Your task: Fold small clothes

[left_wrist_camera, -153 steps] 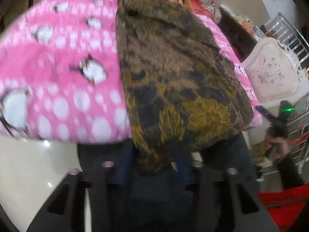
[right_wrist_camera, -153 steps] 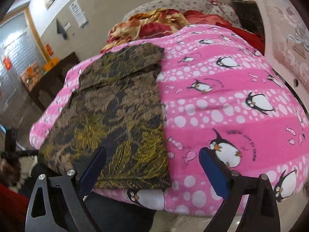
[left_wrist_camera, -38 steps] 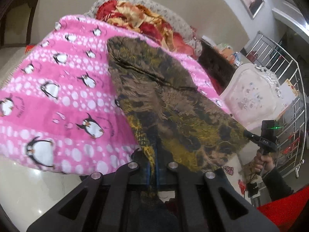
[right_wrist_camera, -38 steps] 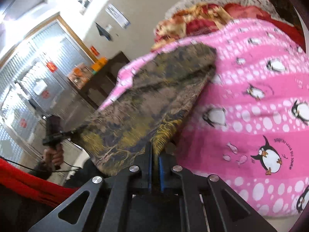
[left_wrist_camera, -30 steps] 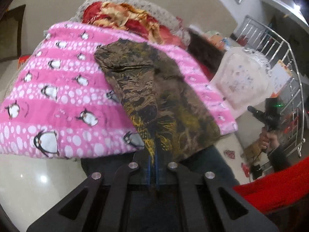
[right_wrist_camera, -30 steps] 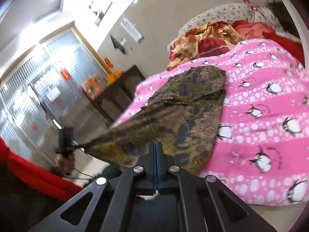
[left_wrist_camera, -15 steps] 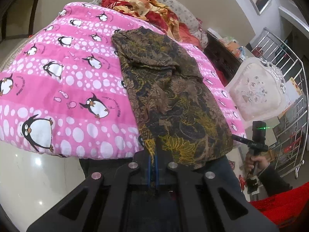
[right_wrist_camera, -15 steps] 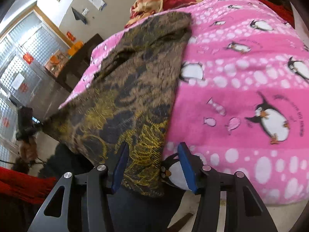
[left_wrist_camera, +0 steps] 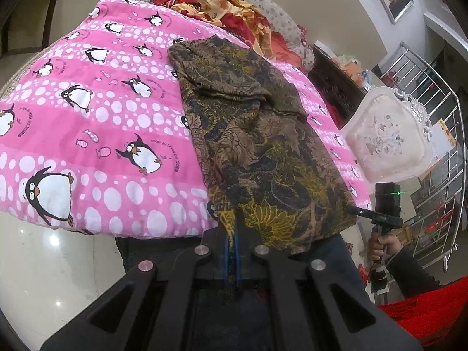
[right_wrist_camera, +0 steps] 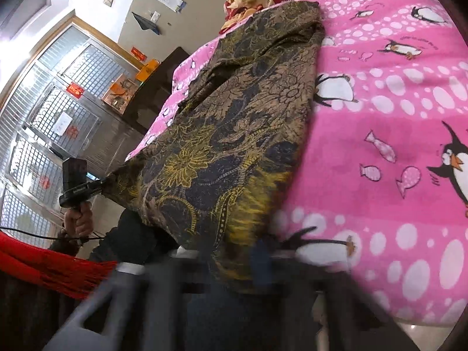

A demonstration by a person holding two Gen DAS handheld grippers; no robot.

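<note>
Left wrist view: the brown, black and gold floral-print garment (left_wrist_camera: 254, 134) lies lengthwise on the pink penguin-print fleece blanket (left_wrist_camera: 96, 122), its near hem hanging over the bed edge at six o'clock. My left gripper (left_wrist_camera: 231, 251) is clamped on that hem's corner. My right gripper (right_wrist_camera: 248, 263), blurred in its own view, has just been closing and pinches the other hem corner at three o'clock of the left. A red and orange quilt (left_wrist_camera: 225, 3) is bunched at twelve o'clock.

Pink blanket (left_wrist_camera: 96, 122) lies bare left of the garment (left_wrist_camera: 257, 146); heaped bedding (left_wrist_camera: 222, 5) blocks its far end.
</note>
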